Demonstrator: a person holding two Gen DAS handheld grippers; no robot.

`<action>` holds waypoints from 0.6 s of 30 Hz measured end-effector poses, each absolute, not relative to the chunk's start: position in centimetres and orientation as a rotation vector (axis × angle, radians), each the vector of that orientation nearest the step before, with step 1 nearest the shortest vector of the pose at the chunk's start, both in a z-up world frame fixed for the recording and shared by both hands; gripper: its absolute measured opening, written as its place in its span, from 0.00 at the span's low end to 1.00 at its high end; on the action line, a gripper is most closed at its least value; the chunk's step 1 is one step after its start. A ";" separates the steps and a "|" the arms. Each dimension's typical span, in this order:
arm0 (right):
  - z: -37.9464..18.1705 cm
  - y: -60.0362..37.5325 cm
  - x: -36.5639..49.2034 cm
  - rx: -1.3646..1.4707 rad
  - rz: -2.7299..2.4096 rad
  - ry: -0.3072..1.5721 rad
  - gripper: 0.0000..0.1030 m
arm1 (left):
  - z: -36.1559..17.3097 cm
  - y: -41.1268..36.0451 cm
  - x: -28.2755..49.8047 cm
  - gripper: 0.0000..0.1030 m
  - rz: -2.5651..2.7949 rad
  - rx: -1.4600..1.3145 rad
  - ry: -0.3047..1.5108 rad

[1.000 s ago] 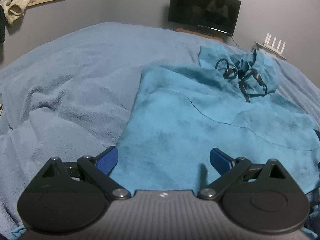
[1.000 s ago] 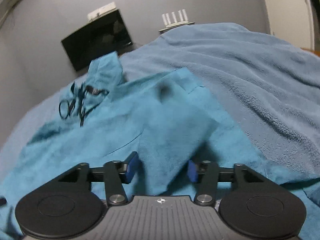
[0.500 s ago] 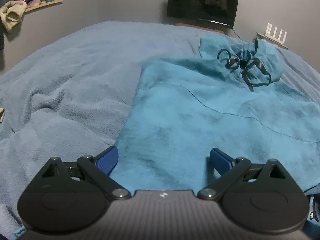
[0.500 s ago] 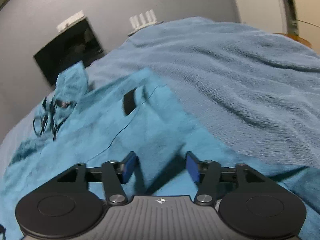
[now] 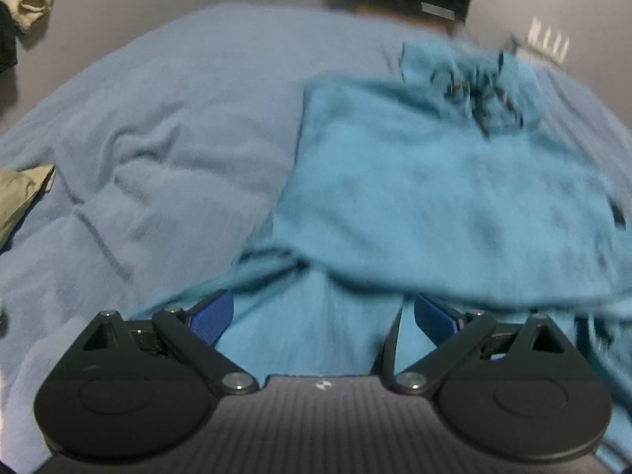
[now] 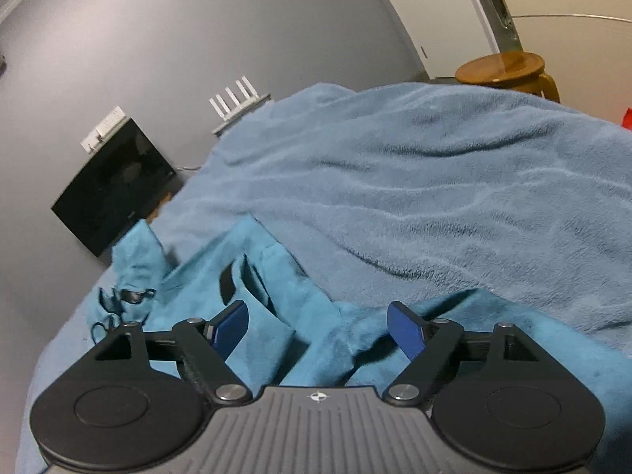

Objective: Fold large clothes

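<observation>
A teal hooded garment [image 5: 434, 181] with dark drawstrings [image 5: 482, 94] lies on the light blue blanket [image 5: 158, 138], its hood at the far end. A folded layer rests across its body, and its near hem lies loose under my left gripper [image 5: 324, 312], which is open and empty above it. In the right wrist view the garment [image 6: 189, 296] shows bunched, with a dark pocket slit [image 6: 226, 284]. My right gripper [image 6: 318, 324] is open and holds nothing; the cloth lies below its jaws.
A black monitor [image 6: 114, 193] and a white router [image 6: 237, 102] stand by the grey wall beyond the bed. A wooden stool [image 6: 505, 69] stands at the right. A beige cloth [image 5: 19, 193] lies at the blanket's left edge.
Both grippers have pulled back toward the garment's near edge. The right gripper has let go of the flap it held, opened wide and swung right. A folded layer now lies across the garment.
</observation>
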State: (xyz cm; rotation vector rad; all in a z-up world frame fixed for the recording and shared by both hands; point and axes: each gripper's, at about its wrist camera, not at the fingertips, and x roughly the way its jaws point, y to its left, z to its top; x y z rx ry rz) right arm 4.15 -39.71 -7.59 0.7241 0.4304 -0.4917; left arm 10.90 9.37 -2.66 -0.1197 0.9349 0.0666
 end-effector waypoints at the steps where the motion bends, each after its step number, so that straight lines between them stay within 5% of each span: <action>1: -7.3 -39.7 3.6 0.724 -0.489 0.422 0.77 | -2.6 9.3 10.3 0.95 0.049 -0.098 0.970; 11: -1.2 -39.2 0.0 0.694 -0.160 0.444 0.79 | 3.2 9.7 3.0 0.95 -0.346 -0.062 0.882; 18: 6.5 -41.1 -4.6 0.398 0.126 0.436 0.83 | 5.2 9.7 0.0 0.95 -0.631 0.204 0.768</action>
